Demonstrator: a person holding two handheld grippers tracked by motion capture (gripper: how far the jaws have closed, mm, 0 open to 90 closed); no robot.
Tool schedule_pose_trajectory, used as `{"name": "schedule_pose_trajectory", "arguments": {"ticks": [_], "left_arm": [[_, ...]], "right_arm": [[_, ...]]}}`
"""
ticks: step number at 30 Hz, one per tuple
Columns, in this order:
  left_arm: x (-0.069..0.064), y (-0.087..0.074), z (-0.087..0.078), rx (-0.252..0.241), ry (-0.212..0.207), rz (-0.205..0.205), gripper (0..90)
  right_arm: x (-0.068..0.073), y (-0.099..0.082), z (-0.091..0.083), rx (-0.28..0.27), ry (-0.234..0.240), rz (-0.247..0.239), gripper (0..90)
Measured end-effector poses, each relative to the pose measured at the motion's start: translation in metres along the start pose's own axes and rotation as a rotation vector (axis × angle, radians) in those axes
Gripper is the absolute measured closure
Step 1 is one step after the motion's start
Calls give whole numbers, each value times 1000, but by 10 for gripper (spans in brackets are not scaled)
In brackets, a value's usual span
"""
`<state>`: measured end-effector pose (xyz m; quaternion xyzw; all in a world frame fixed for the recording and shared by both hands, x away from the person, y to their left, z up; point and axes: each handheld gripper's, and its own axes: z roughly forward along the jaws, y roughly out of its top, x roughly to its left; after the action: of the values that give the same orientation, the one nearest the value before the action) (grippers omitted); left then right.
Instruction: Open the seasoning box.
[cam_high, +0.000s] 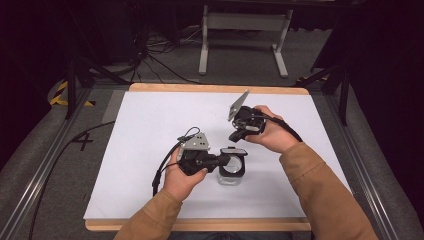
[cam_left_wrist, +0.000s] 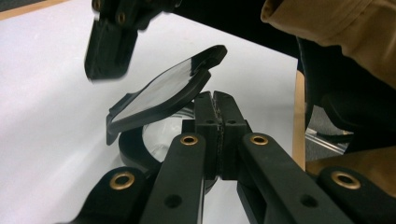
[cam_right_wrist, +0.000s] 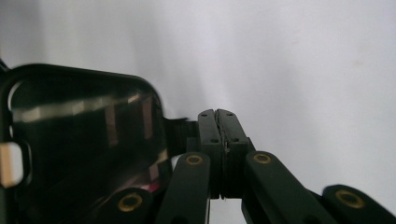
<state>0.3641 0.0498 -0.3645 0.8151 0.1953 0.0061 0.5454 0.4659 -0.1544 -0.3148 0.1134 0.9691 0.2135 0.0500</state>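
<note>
Table: wooden board, pale edge visible at 12 and 6 o'clock, topped by white sheet covering nearly whole surface. I see one object resting directly on sheet: clear square container with black rim, slightly toward 5 o'clock from centre, its black hinged lid raised and tilted. Remaining sheet, from 7 through 12 to 3 o'clock, plain white. Table flanked by grey carpeted floor at 9 and 3 o'clock.

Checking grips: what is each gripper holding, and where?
It cannot be told: both grippers' jaws are shut, the left gripper tips at the tilted lid edge, the right gripper beside its tab.
</note>
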Motion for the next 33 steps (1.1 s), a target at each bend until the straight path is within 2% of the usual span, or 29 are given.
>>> {"name": "schedule_pose_trajectory", "arguments": {"ticks": [1, 5, 7, 9, 13, 17, 18, 20, 23, 25, 27, 33], "left_arm": [[-1, 0, 1, -22, 1, -10, 896], [0, 6, 0, -79, 7, 7, 896], [0, 11, -1, -91, 6, 22, 897], [0, 15, -3, -107, 25, 30, 897], [4, 21, -3, -126, 67, 33, 897], [7, 22, -2, -110, 74, 33, 898], [7, 22, -2, -118, 73, 31, 898], [8, 23, -5, -119, 71, 22, 898], [8, 23, -8, -129, 74, 12, 898], [9, 22, -11, -133, 75, 7, 898], [9, 22, -14, -138, 82, 3, 898], [10, 22, -22, -155, 84, -10, 898]], "right_arm": [[-1, -7, -6, -40, -29, 9, 900], [-1, -33, -24, -154, -81, 42, 900], [2, -47, -31, -209, -98, 61, 900], [6, -64, -36, -258, -107, 88, 900], [15, -86, -38, -312, -113, 110, 900], [28, -104, -36, -353, -87, 131, 900], [33, -107, -35, -359, -73, 126, 900], [44, -110, -28, -370, -12, 125, 900], [62, -109, -11, -362, 73, 91, 900], [69, -105, -7, -417, 97, 83, 900], [70, -102, -9, -478, 98, 91, 900], [64, -92, -18, -588, -3, 117, 900]]}}
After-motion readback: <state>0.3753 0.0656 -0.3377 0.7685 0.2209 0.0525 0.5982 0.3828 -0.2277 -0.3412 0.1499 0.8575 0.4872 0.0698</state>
